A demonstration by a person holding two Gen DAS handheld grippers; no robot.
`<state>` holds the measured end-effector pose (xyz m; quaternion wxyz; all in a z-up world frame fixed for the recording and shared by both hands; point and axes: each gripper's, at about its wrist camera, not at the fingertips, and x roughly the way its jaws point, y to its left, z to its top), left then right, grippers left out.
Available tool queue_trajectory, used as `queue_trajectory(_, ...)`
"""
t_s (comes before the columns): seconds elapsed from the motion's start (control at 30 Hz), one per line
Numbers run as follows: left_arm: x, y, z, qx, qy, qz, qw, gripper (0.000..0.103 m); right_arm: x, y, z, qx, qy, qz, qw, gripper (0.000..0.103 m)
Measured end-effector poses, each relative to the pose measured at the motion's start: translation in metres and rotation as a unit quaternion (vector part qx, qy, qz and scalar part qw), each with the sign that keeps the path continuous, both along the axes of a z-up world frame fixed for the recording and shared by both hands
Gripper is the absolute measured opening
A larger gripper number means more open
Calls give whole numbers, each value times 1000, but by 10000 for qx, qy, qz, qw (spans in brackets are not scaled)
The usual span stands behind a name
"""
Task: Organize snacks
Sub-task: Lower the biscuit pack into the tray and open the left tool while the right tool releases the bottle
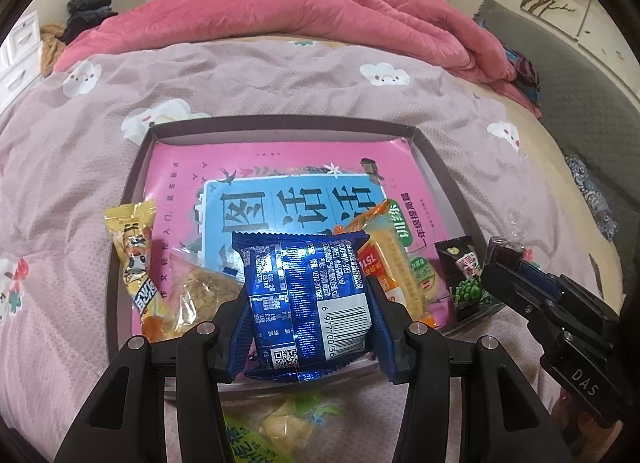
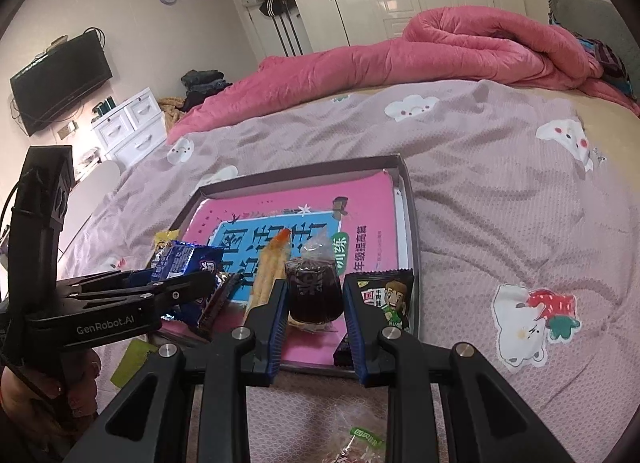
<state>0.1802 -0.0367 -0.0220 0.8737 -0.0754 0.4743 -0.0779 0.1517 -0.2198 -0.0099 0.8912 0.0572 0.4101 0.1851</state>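
My left gripper (image 1: 308, 303) is shut on a blue foil snack packet (image 1: 308, 287), held above the near edge of a dark shallow box (image 1: 280, 121) on the bed. In the right wrist view this gripper (image 2: 192, 287) and its blue packet (image 2: 184, 263) show at the left. My right gripper (image 2: 316, 303) is shut on a dark jelly cup (image 2: 314, 295) in a clear wrapper, over the box's near right corner. A pink book (image 1: 280, 167) lines the box. On it lie a yellow packet (image 1: 134, 259), a clear packet of brown snack (image 1: 200, 295), an orange biscuit packet (image 1: 394, 263) and a black packet (image 2: 388, 295).
The box sits on a pink-grey bedspread (image 2: 500, 203) with cloud prints. A rolled pink quilt (image 1: 320, 19) lies at the far side. A green-yellow packet (image 1: 280, 427) lies on the bed in front of the box, under my left gripper. A person's hand (image 2: 48, 395) shows at lower left.
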Motion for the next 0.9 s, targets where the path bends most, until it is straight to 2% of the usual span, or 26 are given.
queue_trajectory(0.43, 7, -8, -13, 47, 71, -194, 9998, 52, 3, 6, -16, -189, 286, 91, 9994, 28)
queue_trajectory(0.9, 6, -14, -18, -18, 147, -403, 9991, 52, 4, 16, -25, -271, 392, 256, 9985, 28)
